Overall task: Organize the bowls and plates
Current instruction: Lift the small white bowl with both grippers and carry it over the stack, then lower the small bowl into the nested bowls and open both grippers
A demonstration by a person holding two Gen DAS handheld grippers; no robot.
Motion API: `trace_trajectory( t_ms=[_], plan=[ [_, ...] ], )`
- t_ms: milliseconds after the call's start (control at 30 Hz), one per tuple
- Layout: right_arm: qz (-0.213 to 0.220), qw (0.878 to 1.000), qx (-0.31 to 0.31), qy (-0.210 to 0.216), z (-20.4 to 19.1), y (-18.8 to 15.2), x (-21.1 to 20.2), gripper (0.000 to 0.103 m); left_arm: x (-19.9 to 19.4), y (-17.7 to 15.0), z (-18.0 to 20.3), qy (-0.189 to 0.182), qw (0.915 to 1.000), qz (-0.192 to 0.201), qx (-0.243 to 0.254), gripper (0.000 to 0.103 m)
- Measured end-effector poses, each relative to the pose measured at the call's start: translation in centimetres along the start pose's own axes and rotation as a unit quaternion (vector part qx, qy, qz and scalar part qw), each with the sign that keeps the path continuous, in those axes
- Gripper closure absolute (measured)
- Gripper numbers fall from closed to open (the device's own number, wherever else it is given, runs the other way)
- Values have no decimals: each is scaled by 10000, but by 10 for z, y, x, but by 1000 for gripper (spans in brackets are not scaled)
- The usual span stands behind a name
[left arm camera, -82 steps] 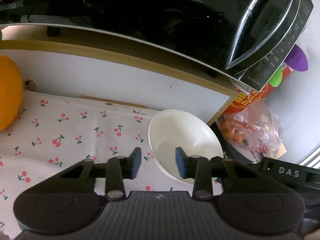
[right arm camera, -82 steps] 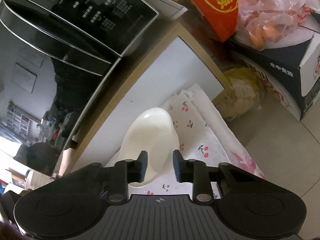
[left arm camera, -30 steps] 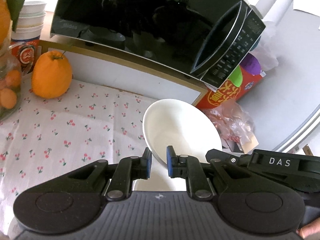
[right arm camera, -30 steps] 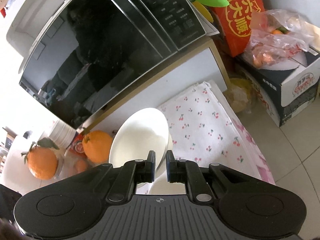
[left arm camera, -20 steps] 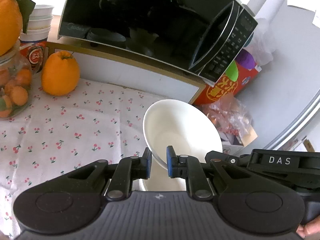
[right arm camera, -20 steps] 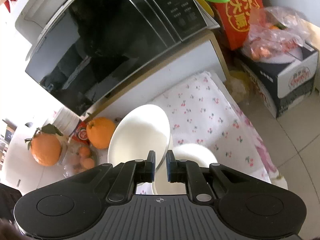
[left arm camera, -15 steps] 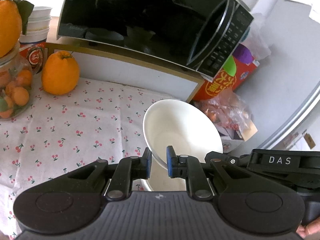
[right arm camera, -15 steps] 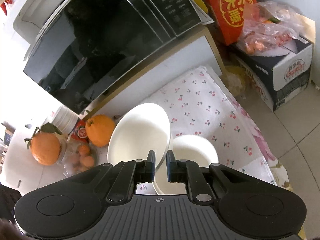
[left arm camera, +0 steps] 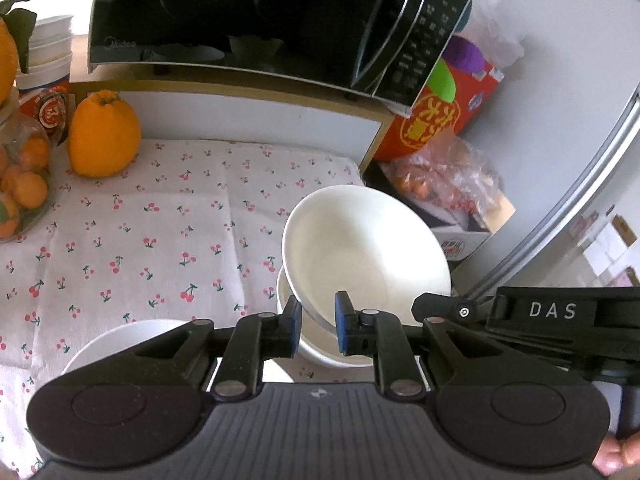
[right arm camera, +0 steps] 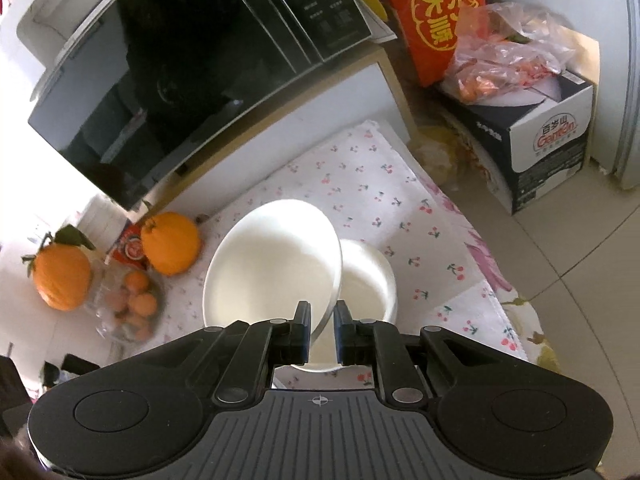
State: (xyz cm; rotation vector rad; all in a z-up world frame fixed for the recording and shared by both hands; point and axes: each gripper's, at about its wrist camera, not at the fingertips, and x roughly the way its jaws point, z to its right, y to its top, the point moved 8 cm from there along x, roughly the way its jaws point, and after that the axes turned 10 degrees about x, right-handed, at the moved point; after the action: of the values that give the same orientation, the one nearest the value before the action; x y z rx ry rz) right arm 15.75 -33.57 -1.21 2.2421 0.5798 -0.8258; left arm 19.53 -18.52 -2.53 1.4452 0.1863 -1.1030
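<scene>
A white bowl [left arm camera: 360, 248] hangs tilted above the cherry-print cloth [left arm camera: 160, 220]. My left gripper [left arm camera: 318, 320] is shut on its near rim. In the right wrist view the same bowl [right arm camera: 272, 268] is pinched at its rim by my right gripper [right arm camera: 323, 320], also shut. The right gripper's black body [left arm camera: 552, 312] reaches in from the right in the left wrist view. Directly under the held bowl a second white bowl [left arm camera: 320, 348] [right arm camera: 368, 280] stands on the cloth, partly hidden. A third white bowl [left arm camera: 120, 340] sits at the near left, behind my left gripper's finger.
A black microwave [left arm camera: 240, 20] stands on a shelf at the back. A large orange [left arm camera: 102, 136] and a jar of small oranges [left arm camera: 20, 188] are at the left. A red box [left arm camera: 440, 112], a plastic bag [left arm camera: 440, 176] and a carton [right arm camera: 540, 148] lie right of the table.
Both grippers closed on the bowl near the shelf, lifted it and carried it back from the microwave. A second bowl has come into view beneath it.
</scene>
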Motion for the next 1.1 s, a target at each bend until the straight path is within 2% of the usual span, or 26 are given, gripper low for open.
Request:
trace_trajectory(
  t_ms=[467, 833, 1000, 1100],
  plan=[
    [-99, 9991, 122, -402, 18, -8, 16, 88, 17, -13, 10, 274, 9985, -183, 444, 84],
    [-160, 9985, 155, -505, 24, -11, 24, 88, 23, -18, 14, 476, 9949, -58, 890, 81],
    [-110, 9985, 92, -530, 23, -11, 25, 87, 24, -19, 14, 654, 9912, 31, 1155, 76],
    [-114, 9985, 105, -521, 23, -9, 24, 84, 24, -18, 14, 661, 9899, 66, 1252, 67]
  ],
)
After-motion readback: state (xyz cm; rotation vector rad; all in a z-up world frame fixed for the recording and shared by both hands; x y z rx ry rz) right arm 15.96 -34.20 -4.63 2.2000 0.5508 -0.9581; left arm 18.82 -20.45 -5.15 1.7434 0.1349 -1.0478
